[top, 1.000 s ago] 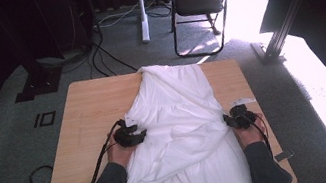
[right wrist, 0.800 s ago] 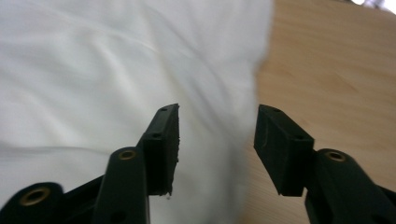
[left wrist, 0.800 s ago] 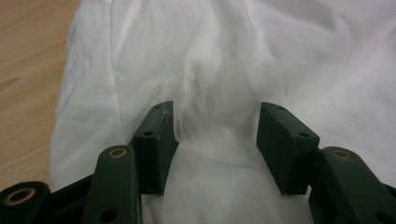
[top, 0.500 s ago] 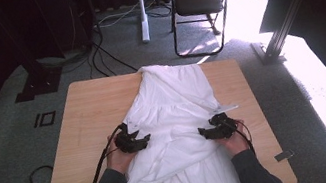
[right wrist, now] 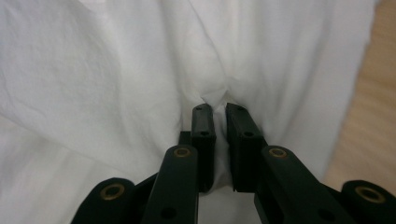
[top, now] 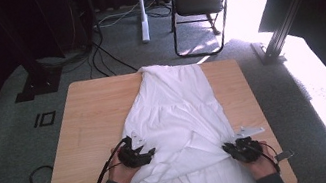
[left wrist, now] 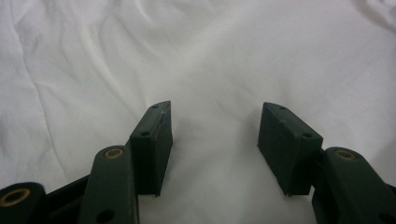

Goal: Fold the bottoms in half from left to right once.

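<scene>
A white garment (top: 179, 109) lies spread lengthwise on the wooden table (top: 89, 114), its wide hem at the near edge. My left gripper (top: 147, 153) rests over the garment's left side. In the left gripper view it (left wrist: 215, 109) stands open above the smooth cloth (left wrist: 210, 56), its jaws having widened a little, with nothing pinched. My right gripper (top: 227, 148) is at the garment's near right edge. In the right gripper view its jaws (right wrist: 219, 106) have just been closing and are shut on a puckered fold of the white cloth (right wrist: 93, 70).
Bare wood (right wrist: 373, 116) shows to the right of the cloth. Past the table's far edge stand a black folding chair (top: 198, 1) and a white post (top: 141, 9), with cables (top: 104, 56) on the carpet. A dark metal frame (top: 285, 19) rises at the right.
The right hand swung in over the cloth, then back to the near right edge, and its jaws closed on a fold. The left hand slid toward the near edge.
</scene>
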Demonstrator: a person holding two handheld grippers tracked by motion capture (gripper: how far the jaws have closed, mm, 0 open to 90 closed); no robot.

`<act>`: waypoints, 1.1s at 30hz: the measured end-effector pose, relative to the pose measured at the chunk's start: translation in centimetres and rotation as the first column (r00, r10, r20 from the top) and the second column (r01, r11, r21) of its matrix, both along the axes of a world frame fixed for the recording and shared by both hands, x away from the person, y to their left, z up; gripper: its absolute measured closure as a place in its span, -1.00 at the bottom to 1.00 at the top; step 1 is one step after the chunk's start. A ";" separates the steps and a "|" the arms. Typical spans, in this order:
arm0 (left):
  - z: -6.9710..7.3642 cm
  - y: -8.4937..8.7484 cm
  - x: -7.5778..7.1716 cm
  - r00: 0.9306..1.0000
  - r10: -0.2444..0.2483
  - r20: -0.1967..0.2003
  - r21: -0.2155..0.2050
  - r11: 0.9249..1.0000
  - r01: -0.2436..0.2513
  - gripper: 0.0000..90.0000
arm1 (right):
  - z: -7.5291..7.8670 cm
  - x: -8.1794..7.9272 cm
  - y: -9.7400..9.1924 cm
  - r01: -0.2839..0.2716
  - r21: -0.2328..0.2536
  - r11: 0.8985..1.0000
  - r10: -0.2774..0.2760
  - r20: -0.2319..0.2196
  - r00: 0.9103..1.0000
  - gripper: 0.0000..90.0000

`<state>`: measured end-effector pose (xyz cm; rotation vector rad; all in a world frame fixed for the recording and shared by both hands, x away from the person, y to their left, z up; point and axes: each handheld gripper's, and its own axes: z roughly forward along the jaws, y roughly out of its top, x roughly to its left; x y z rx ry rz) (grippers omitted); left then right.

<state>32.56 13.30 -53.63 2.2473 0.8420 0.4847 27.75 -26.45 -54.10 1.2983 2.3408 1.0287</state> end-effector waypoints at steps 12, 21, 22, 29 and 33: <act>-0.3 -0.2 -1.3 1.000 -0.023 -0.011 -0.020 1.000 0.023 -0.02 | 0.9 -3.6 -3.9 0.126 0.041 0.991 -0.128 0.054 0.990 0.31; -0.7 -0.6 -1.3 0.998 -0.047 -0.037 -0.035 0.998 0.046 -0.01 | 1.7 1.1 2.3 -0.017 0.087 0.996 0.013 0.042 0.999 0.01; -1.0 -0.7 -1.2 0.998 -0.044 -0.042 -0.028 0.999 0.043 -0.01 | 1.0 1.8 2.9 -0.021 0.072 0.997 0.020 0.015 1.000 0.02; -1.7 -0.9 0.2 0.998 -0.035 -0.043 -0.057 0.998 0.033 0.02 | -1.1 3.9 4.3 -0.012 0.009 1.000 0.012 0.004 1.000 0.20; -1.7 -1.3 1.8 0.999 -0.007 -0.039 -0.064 0.998 0.005 0.03 | -1.1 5.3 4.6 -0.013 -0.032 0.999 0.014 0.025 1.000 0.26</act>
